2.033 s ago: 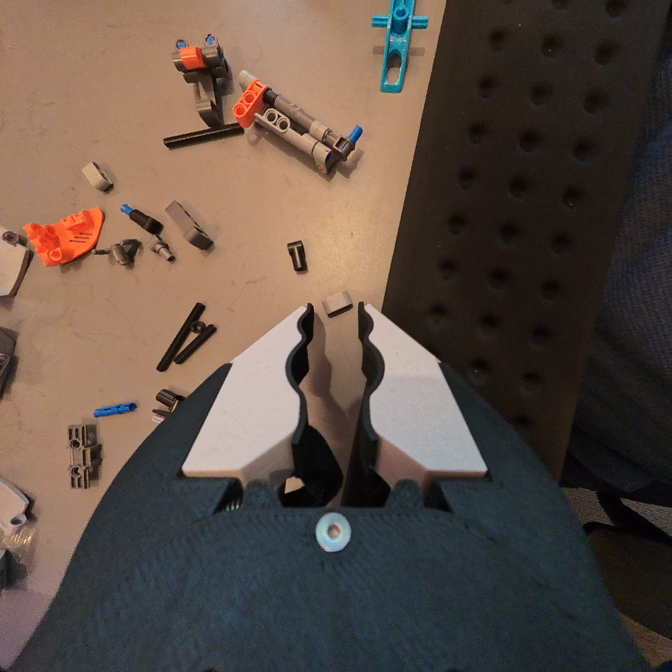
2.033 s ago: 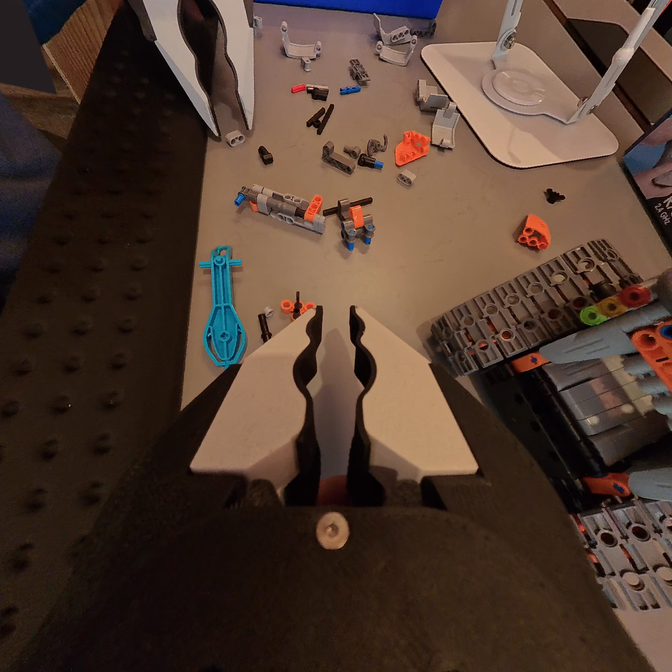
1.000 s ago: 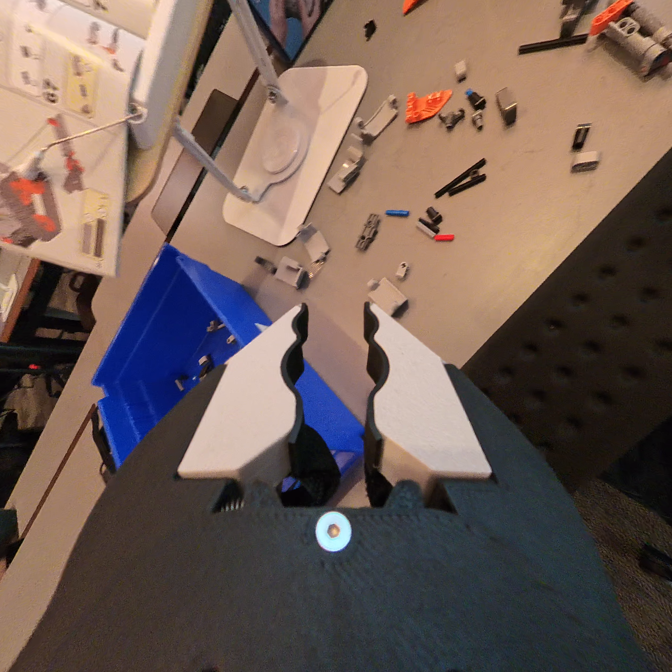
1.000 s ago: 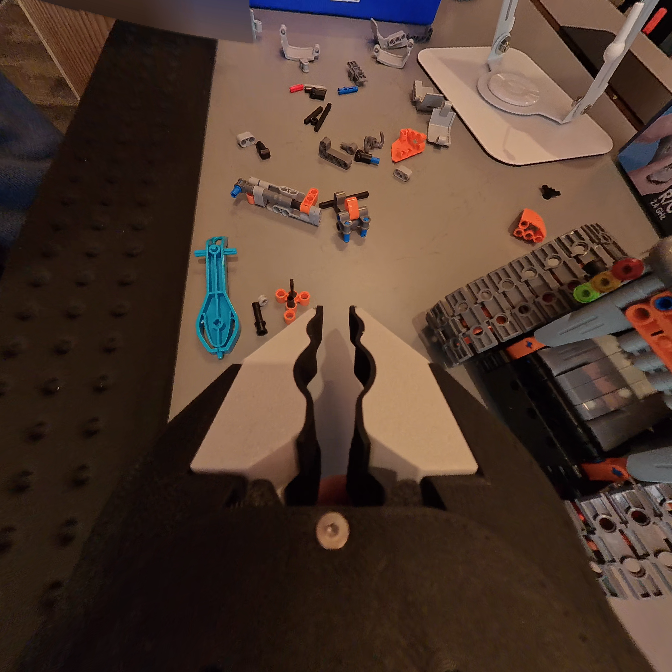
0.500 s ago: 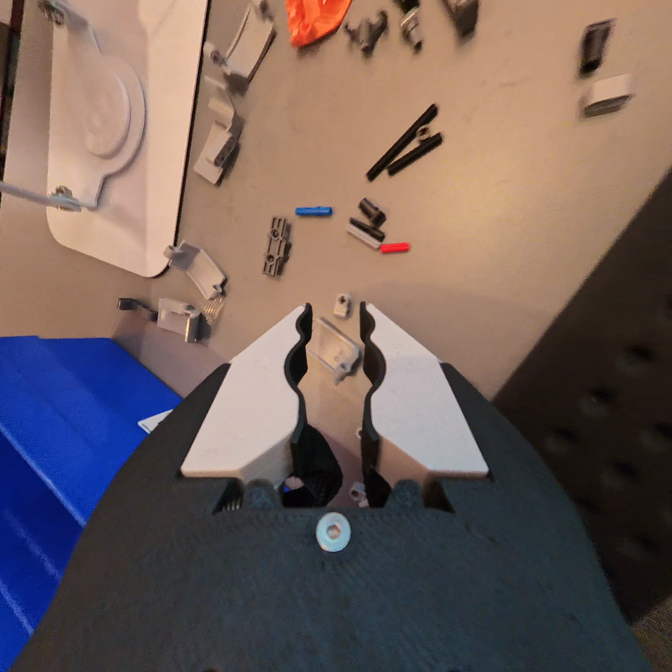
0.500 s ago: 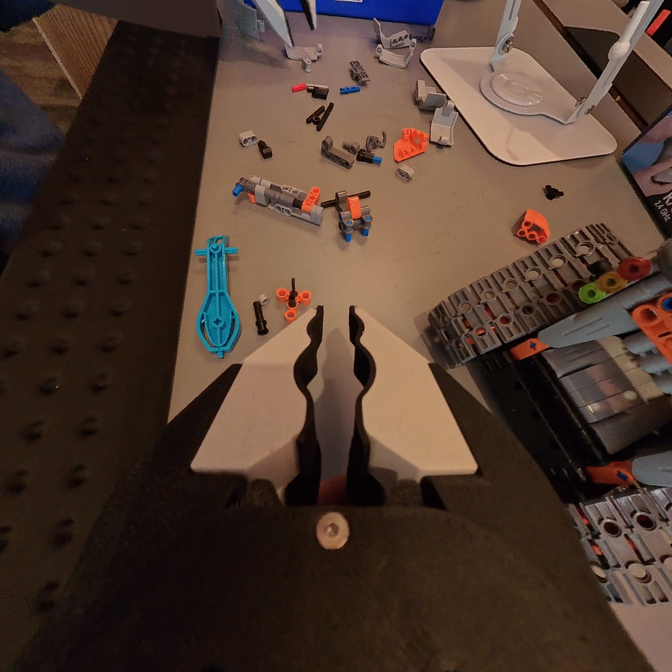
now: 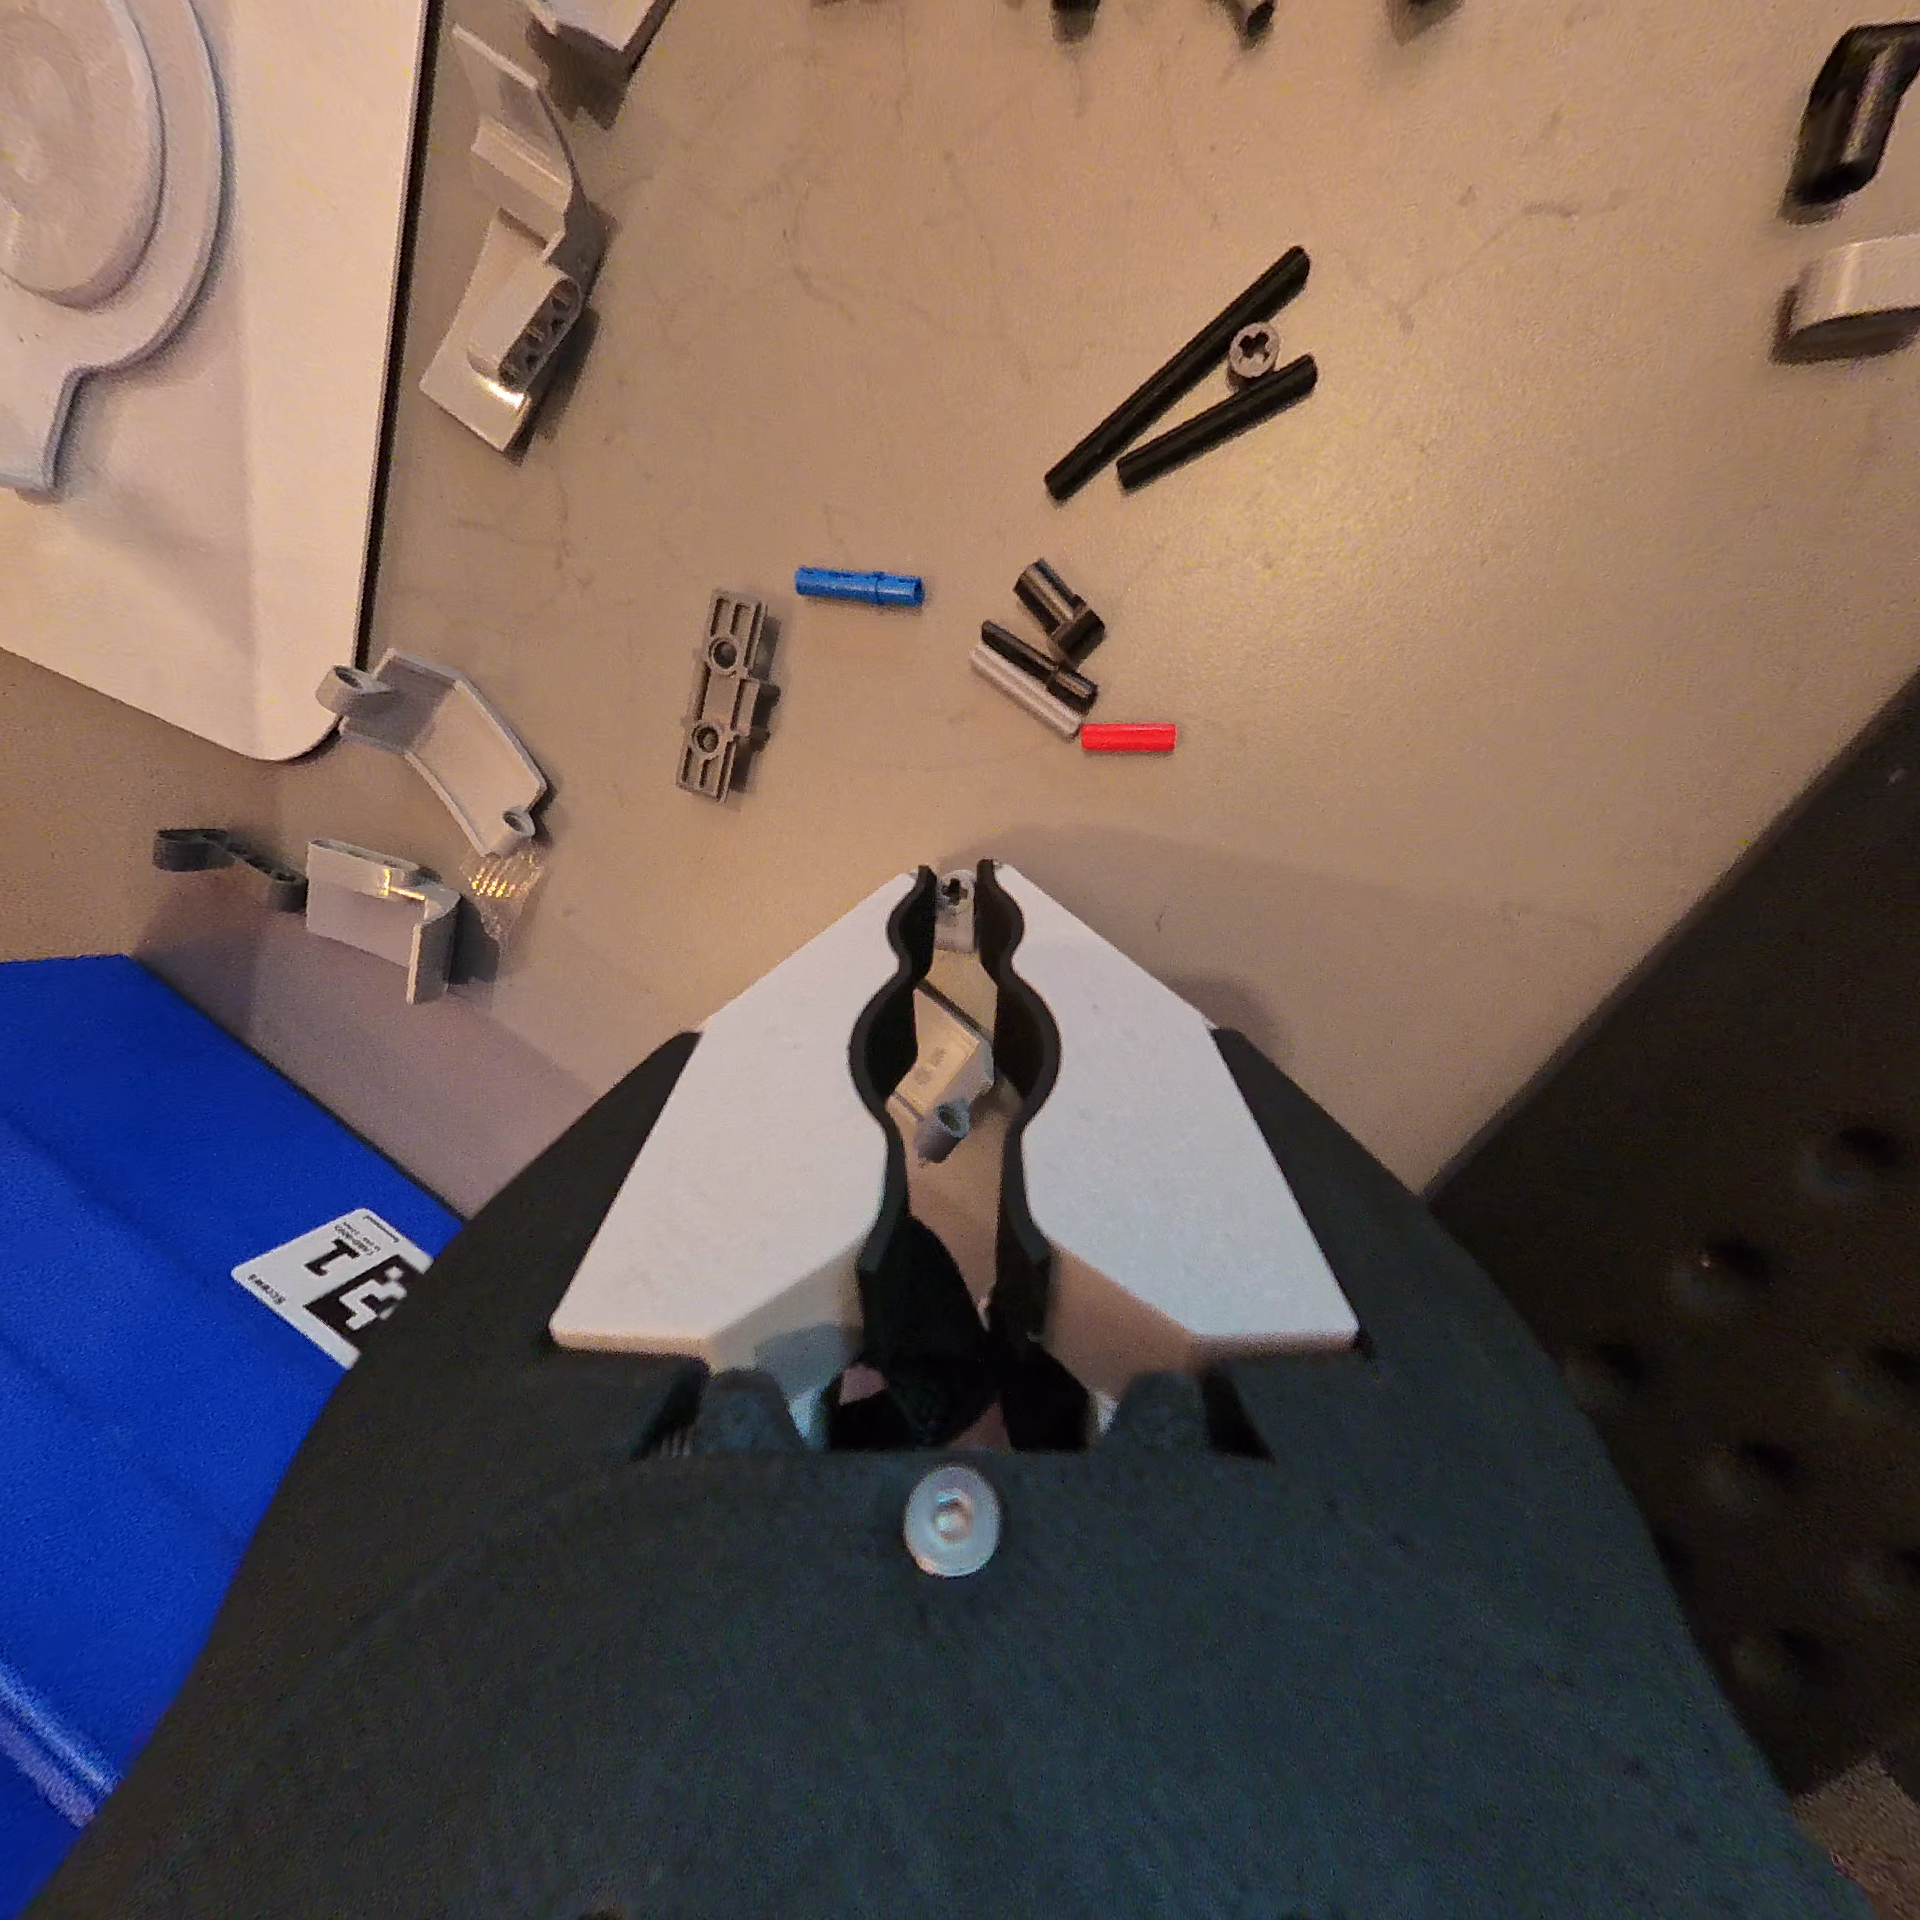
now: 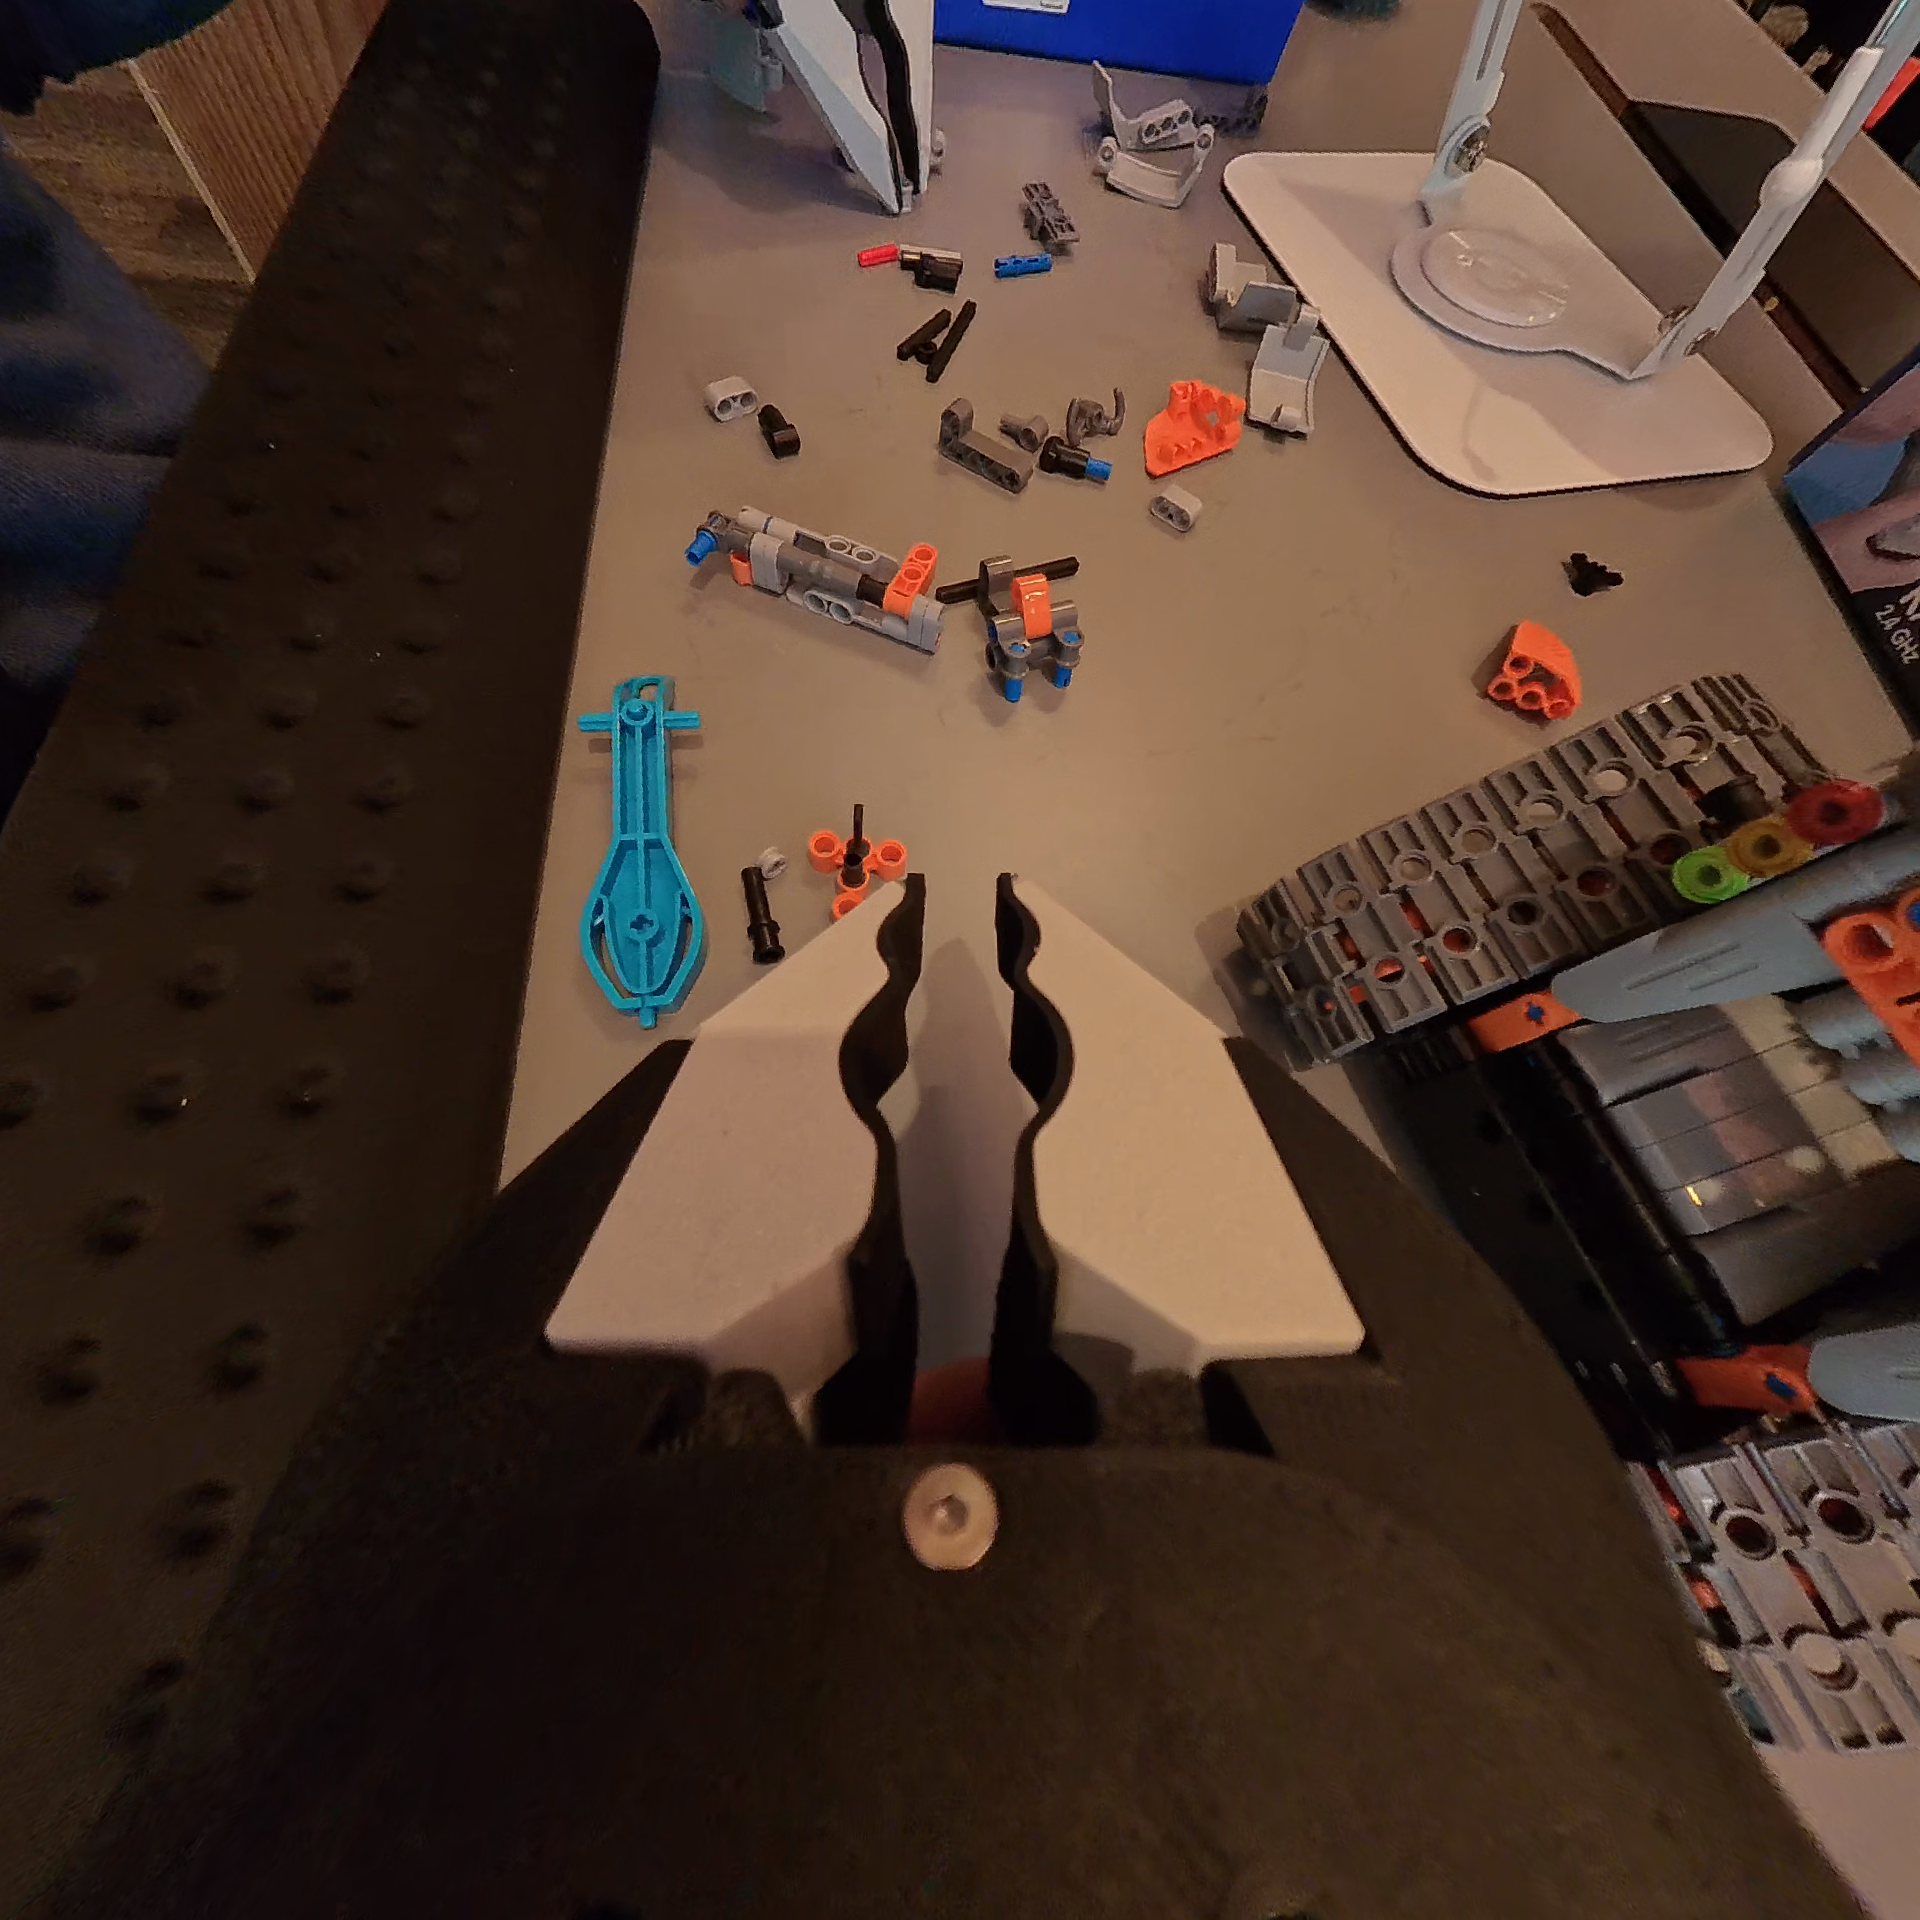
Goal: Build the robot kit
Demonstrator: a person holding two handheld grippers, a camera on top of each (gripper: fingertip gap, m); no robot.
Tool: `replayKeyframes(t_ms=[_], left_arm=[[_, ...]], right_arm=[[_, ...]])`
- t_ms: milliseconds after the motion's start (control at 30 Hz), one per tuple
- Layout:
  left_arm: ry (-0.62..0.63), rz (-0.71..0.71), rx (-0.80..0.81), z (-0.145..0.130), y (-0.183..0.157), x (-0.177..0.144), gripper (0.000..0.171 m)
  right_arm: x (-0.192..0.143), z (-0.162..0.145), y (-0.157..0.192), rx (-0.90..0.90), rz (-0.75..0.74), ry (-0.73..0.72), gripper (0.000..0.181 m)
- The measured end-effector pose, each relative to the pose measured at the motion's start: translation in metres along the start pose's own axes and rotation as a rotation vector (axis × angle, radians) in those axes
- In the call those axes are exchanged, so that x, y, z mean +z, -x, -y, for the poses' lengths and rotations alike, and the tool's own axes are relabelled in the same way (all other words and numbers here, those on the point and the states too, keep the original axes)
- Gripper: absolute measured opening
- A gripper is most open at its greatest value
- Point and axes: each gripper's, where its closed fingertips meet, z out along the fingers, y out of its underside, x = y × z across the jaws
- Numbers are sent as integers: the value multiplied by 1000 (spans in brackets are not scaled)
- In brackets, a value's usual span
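Left hand-held gripper (image 7: pixel 954 883), seen from its own wrist camera, has narrowed since half a second ago: its jaws now pinch a small grey piece (image 7: pixel 952 896) at the tips, where before they stood wider around it. Behind the tips, between the fingers, lies a flat grey panel (image 7: pixel 945 1065) on the desk (image 7: pixel 1351 644). At 12 o'clock from the tips sit a red pin (image 7: pixel 1127 737) and a cluster of black connectors (image 7: pixel 1044 644); at 11 o'clock a blue pin (image 7: pixel 858 585) and a grey connector block (image 7: pixel 725 708). Two black axles (image 7: pixel 1184 374) lie at 1 o'clock, farther off. A white stand base (image 7: pixel 208 343) fills 10 o'clock and a blue bin (image 7: pixel 135 1299) the 8 o'clock corner. The view has drawn closer to the desk than before.

Right hand-held gripper (image 8: pixel 958 881), in the right wrist view, hangs with jaws apart and nothing between them, much as a half second ago. An orange hub (image 8: pixel 854 862) lies just beside its left tip at 11 o'clock, a black pin (image 8: pixel 762 914) and a teal tool (image 8: pixel 642 852) at 10 o'clock, and a grey tracked model (image 8: pixel 1507 883) at 3 o'clock. At the far 12 o'clock edge the left gripper's tips now reach lower toward the desk.
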Motion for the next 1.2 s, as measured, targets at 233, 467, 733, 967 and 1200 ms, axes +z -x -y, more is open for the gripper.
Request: replayKeyframes(t_ms=[233, 467, 733, 967, 1200], left_arm=[[-42, 23, -16, 8, -4, -4, 5], [-154, -12, -31, 33, -23, -15, 5], [-179, -76, 21, 53, -55, -1, 23], [-363, 35, 25, 61, -42, -63, 26], [-252, 351, -19, -14, 51, -174, 18]], right_arm=[[-2, 3, 1, -12, -8, -7, 11], [-2, 4, 1, -21, -12, -6, 11], [-9, 0, -3, -7, -22, -21, 11], [-35, -2, -16, 55, -46, -118, 10], [-36, 18, -21, -1, -130, -87, 9]])
